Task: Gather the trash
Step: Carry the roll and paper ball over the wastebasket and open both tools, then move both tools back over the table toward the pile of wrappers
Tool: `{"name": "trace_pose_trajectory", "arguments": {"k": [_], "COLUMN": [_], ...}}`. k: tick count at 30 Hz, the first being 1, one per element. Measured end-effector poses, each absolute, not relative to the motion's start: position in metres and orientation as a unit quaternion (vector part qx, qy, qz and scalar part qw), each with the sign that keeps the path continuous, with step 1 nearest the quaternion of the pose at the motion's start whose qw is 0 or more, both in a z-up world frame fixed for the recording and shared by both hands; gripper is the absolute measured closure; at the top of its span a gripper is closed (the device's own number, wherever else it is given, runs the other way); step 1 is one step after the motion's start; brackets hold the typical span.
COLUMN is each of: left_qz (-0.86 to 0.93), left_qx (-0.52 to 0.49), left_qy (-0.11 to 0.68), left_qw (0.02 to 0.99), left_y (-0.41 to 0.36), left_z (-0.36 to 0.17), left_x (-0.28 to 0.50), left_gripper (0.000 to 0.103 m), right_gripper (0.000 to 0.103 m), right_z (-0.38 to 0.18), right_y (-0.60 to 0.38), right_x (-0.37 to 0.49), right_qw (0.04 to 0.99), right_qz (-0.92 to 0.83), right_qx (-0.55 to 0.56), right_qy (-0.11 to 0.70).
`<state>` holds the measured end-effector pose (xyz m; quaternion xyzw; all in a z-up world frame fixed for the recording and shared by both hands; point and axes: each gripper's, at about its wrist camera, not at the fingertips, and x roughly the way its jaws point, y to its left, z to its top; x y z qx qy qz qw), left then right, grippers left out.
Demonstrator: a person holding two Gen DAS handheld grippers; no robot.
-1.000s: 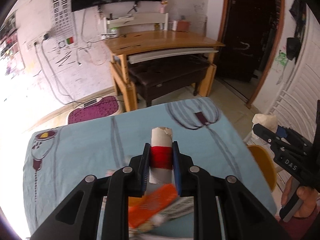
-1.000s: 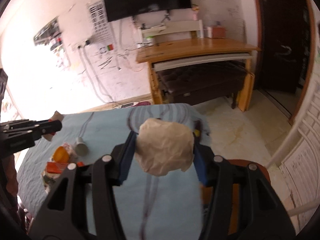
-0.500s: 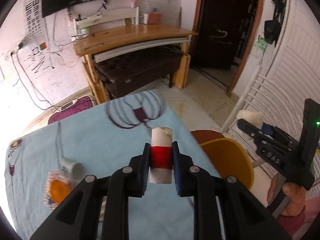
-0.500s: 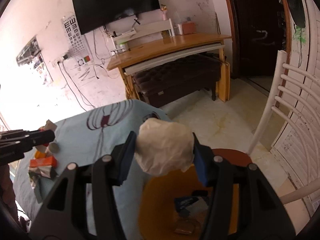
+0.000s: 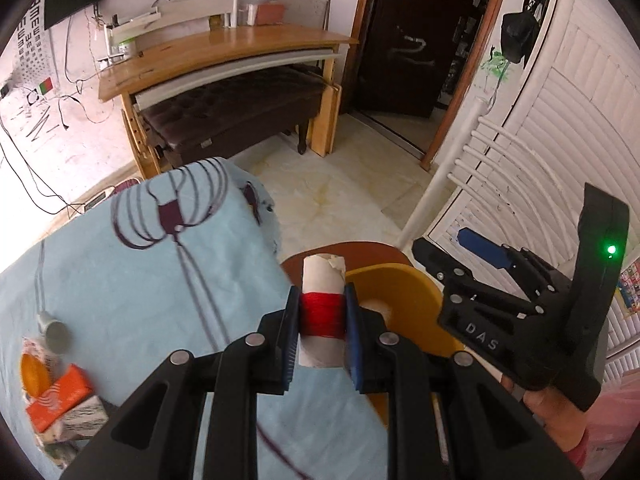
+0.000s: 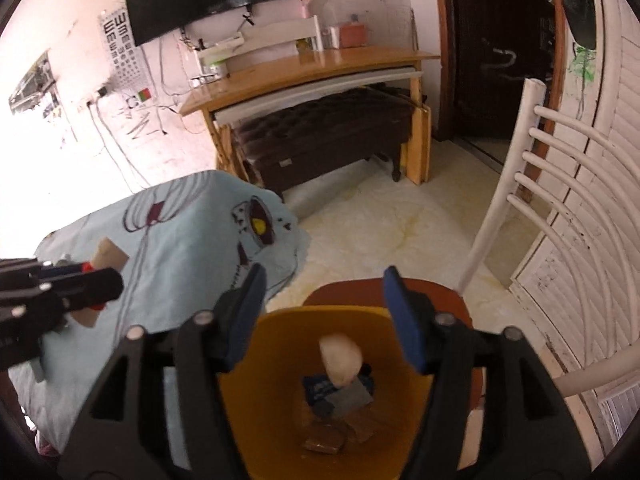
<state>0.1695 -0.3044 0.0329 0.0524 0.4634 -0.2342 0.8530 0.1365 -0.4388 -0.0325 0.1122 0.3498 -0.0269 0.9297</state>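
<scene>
**Paper wad dropped into the yellow bin; left roll still held**

Half a second ago the right tongs [image 6: 326, 316] pinched a crumpled paper wad [image 6: 341, 359]; now they stand released, blue pads spread wide, and the wad is inside the yellow bin [image 6: 276, 360] above a blue packet [image 6: 320, 390] and brown scraps. The left tongs [image 5: 322, 326] stay clenched on a cardboard roll [image 5: 323, 312] wound with red thread, and have swung from over the worktop [image 5: 140, 280] to its right edge, the roll's tip beside the bin's rim.

The bin sits on a brown chair seat [image 6: 452, 300] just off the worktop's cloth-draped edge, with the white chair back [image 6: 532, 184] close on the right. Open pale floor lies beyond.

An orange box [image 5: 60, 396], a small cup [image 5: 54, 330] and wrappers remain at the worktop's left edge. The right tool's body reads "DAS" in the left view. An eye chart [image 6: 118, 40] on the far wall shows rows of E shapes.
</scene>
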Motion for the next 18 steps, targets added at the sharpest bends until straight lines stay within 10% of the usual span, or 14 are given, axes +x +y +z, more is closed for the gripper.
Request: {"name": "trace_pose_trajectory", "arguments": {"k": [9, 13, 18], "left_qz": [-0.273, -0.279, -0.274], "left_qx": [0.032, 0.024, 0.029], "left_qy": [0.490, 0.482, 0.467], "left_qw": [0.827, 0.830, 0.840], "left_y": [-0.340, -0.339, -0.329], "left_z": [0.011, 0.010, 0.017], "left_x": [0.169, 0.164, 0.158], "left_gripper": [0.082, 0.025, 0.025], "right_gripper": [0.037, 0.034, 0.034], "right_z": [-0.022, -0.020, -0.017], "right_y": [-0.488, -0.498, -0.489], "right_x": [0.118, 0.114, 0.116], "right_qw": [0.932, 0.930, 0.933], "right_qz": [-0.072, -0.078, -0.069], "right_qx": [0.190, 0.207, 0.200], "right_qy": [0.301, 0.293, 0.292]}}
